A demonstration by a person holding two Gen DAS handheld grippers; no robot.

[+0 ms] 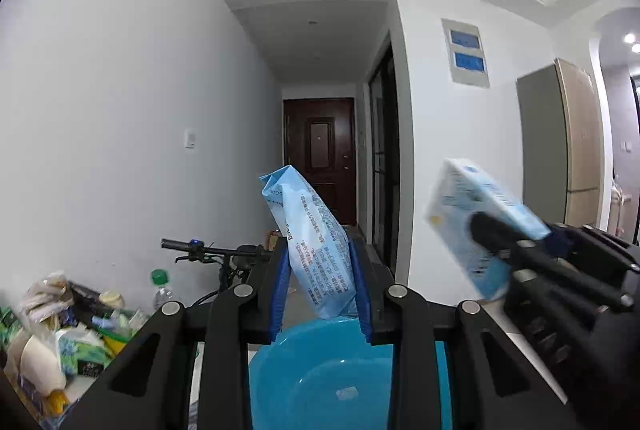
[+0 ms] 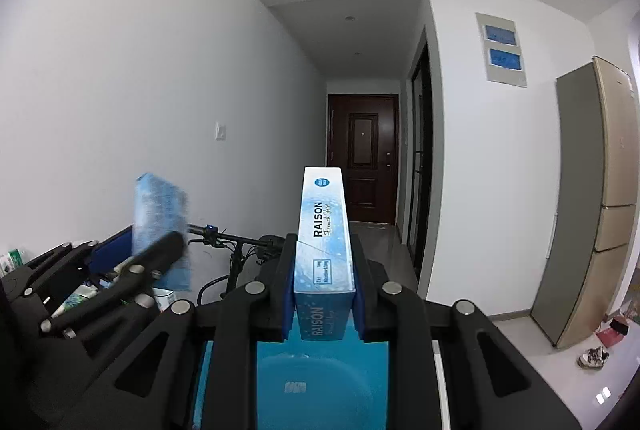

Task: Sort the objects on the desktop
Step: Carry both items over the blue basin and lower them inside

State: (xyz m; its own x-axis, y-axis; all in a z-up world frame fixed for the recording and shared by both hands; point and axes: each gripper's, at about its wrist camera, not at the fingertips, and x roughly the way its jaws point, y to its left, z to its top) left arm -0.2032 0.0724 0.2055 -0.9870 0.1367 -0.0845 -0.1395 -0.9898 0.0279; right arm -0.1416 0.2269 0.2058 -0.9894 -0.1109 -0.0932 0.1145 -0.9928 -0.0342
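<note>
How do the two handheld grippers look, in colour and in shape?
Both look the same. The left gripper and the right gripper have matte black angular linkage bars with triangular cut-outs and round silver pivot pins. The jaws carry blue pads. No cables, markings or sleeves are visible.

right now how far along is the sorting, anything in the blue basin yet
Done: nothing shows in the blue basin yet; the part in view looks bare. In hand: the left gripper is shut on a light blue soft pack, and the right gripper is shut on a RAISON box, both held up above the basin. Left: a heap of clutter to the left is unsorted.
</note>
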